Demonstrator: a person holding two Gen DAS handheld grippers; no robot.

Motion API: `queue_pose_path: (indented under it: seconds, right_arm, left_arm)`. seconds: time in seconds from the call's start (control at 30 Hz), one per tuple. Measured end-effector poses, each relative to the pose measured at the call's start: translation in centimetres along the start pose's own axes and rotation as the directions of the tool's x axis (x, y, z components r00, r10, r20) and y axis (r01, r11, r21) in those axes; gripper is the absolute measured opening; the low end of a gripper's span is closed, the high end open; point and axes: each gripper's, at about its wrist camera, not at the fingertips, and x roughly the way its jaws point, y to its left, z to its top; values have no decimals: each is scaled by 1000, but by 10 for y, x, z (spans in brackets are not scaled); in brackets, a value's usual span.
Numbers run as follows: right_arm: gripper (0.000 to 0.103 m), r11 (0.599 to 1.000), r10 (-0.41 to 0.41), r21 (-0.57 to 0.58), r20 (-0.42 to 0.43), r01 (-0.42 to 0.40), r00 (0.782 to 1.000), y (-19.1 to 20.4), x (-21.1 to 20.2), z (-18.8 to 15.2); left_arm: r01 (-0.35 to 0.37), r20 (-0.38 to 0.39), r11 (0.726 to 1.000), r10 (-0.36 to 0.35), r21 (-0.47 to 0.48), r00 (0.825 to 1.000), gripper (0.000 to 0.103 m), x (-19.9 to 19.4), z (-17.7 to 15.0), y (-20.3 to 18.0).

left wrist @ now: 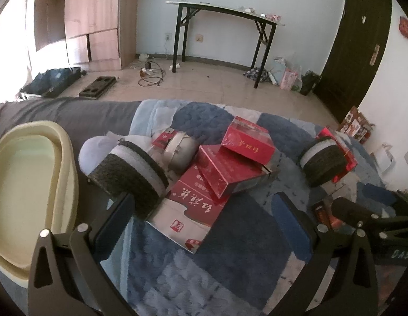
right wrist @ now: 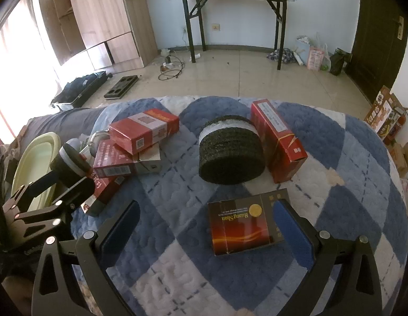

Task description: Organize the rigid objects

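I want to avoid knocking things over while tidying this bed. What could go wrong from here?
The red boxes are stacked loosely and askew, so the open left gripper nudging one may topple the pile. The dark box touches only one finger of the open right gripper; closing may push it sideways.

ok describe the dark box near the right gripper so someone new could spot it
On the blue and white quilt, look nearest the right gripper, in front of the black sponge roll. The dark box lies flat there, the only brown-black one with a gold seal; the others are red.
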Motion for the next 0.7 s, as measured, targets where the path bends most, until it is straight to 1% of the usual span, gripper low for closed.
queue_pose_path:
  seconds: [0.1,0.33,0.43,0.47,0.5,0.63,0.7]
  right_arm:
    - [103,1000,0,0,0,0,1000,0,0,0]
    - [103,1000,-4,-2,-3,4,1000,0,0,0]
    - [103,1000,-5,-1,-2,5,1000,0,0,0]
    - [103,1000,-5,1,-1,5,1000,0,0,0]
    - [103,1000,-4,2,1,4,1000,-1,-1,0]
    - [103,1000,6,15,12,-6,1000,-7,-5,0]
    - [103,1000,11,20,18,-11,1000,-10,-8,0]
  left_arm:
    - [6,-8,1000,-6,-19,1000,103,0,1,2]
    - [6,-9,1000,-6,3,1000,103,1,0,1]
    - [75,-37,997,-76,-18,996,103,-5,3,11]
    - [82,-33,996,-83,-34,996,103,-11,5,17]
    - [75,-15,996,-76,-45,997,103,-19,7,23]
    - [27,37,997,-25,-72,999,103,-39,11,44]
    - [55,45,995,-52,-79,998,103,-37,11,49]
